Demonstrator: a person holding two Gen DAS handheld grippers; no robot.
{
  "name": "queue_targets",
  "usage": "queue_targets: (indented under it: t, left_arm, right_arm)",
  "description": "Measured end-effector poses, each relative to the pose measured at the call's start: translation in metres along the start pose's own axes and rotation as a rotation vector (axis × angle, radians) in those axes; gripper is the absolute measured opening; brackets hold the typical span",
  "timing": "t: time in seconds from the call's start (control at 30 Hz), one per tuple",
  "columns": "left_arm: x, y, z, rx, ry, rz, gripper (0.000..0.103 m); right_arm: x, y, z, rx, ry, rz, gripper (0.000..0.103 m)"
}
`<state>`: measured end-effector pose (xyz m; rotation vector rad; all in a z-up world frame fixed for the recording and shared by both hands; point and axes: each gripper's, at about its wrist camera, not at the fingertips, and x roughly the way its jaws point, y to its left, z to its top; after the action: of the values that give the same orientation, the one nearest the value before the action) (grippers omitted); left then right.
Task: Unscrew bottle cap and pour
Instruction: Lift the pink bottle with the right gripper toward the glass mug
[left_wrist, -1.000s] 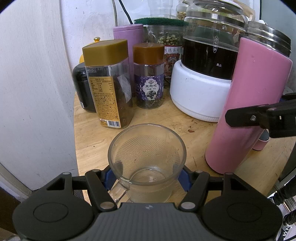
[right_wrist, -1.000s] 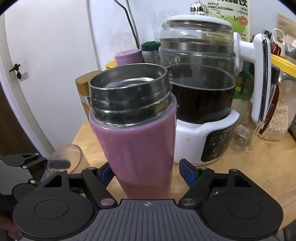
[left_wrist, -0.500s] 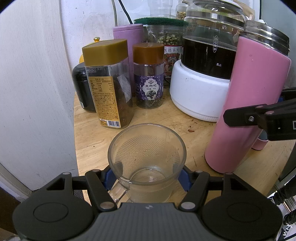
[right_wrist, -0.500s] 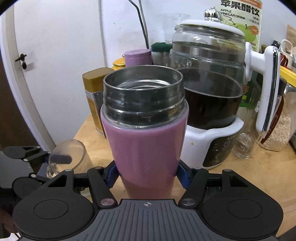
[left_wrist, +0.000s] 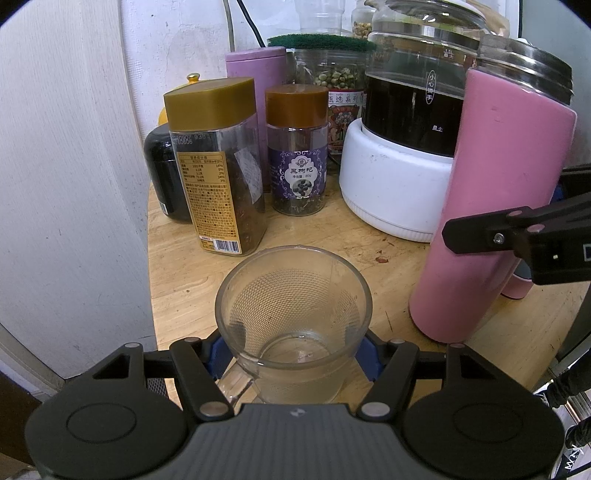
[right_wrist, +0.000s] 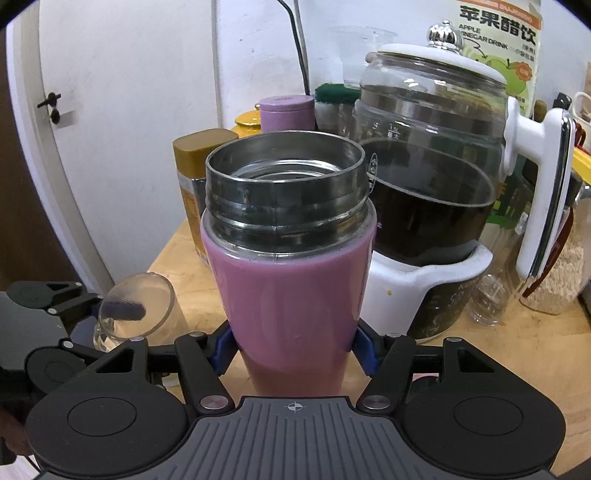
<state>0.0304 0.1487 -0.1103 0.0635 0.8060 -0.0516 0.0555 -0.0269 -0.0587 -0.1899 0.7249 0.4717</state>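
A pink thermos bottle (right_wrist: 291, 291) with an open steel mouth and no cap stands between the blue pads of my right gripper (right_wrist: 293, 347), which is shut on it. It stands at the right in the left wrist view (left_wrist: 491, 206), tilted slightly, its base close to the wooden table. My left gripper (left_wrist: 293, 354) is shut on a clear glass cup (left_wrist: 293, 314) with a handle, low over the table. The cup (right_wrist: 135, 310) sits left of the bottle in the right wrist view. A pink cap-like piece (left_wrist: 517, 286) shows behind the bottle.
A glass kettle of dark tea on a white base (left_wrist: 402, 147) stands behind the bottle. Jars with gold and brown lids (left_wrist: 218, 166), a purple tin (left_wrist: 256, 66) and a black jar crowd the back left by the white wall. More jars stand at the right (right_wrist: 554, 273).
My right gripper closed onto the pink bottle and pulled back with it a little. The bottle now leans slightly. The left gripper and cup have not moved.
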Motion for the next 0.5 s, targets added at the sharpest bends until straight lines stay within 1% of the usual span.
queue_targets:
  t: [0.2, 0.5]
  left_arm:
    - [0.000, 0.004, -0.001, 0.015, -0.004, -0.011, 0.068]
    - [0.000, 0.003, -0.001, 0.031, -0.007, -0.009, 0.069]
  right_arm:
    - [-0.001, 0.001, 0.005, -0.046, 0.004, -0.013, 0.064]
    - [-0.006, 0.011, 0.013, -0.200, 0.044, -0.019, 0.064]
